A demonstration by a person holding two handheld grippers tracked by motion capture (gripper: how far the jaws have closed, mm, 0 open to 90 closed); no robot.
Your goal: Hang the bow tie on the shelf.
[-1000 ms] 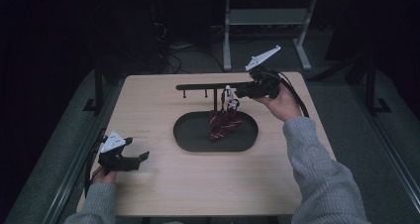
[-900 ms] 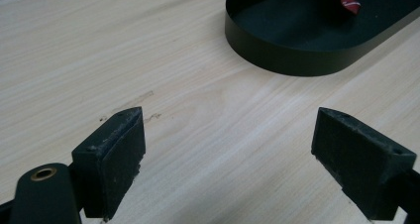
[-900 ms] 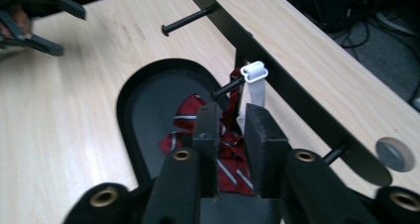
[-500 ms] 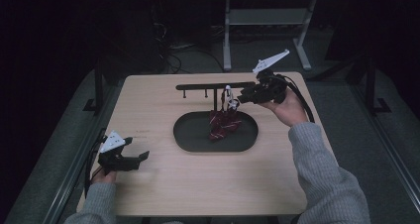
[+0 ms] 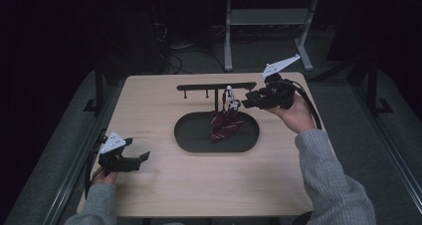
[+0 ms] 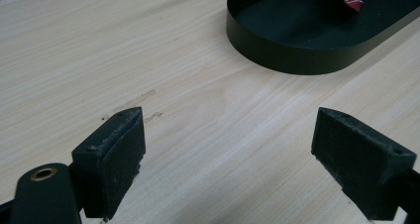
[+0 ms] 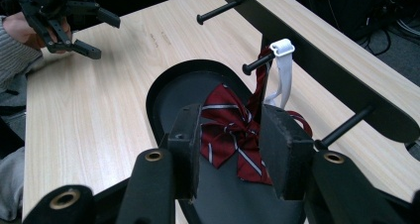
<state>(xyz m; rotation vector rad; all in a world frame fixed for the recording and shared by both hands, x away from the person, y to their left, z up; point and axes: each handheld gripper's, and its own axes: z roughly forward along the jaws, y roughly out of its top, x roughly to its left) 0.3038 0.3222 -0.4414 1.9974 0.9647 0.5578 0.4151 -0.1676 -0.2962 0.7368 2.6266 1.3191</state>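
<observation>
Striped red bow tie in black oval tray, strap on peg

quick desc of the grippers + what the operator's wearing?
Both grippers, left and right, are black, each with two blocky jaws and a grey three-cornered plate on top. The pads look scuffed, with brass-coloured rings near the jaw bases. A black cable trails from the right gripper. Sleeves are grey knit.
</observation>
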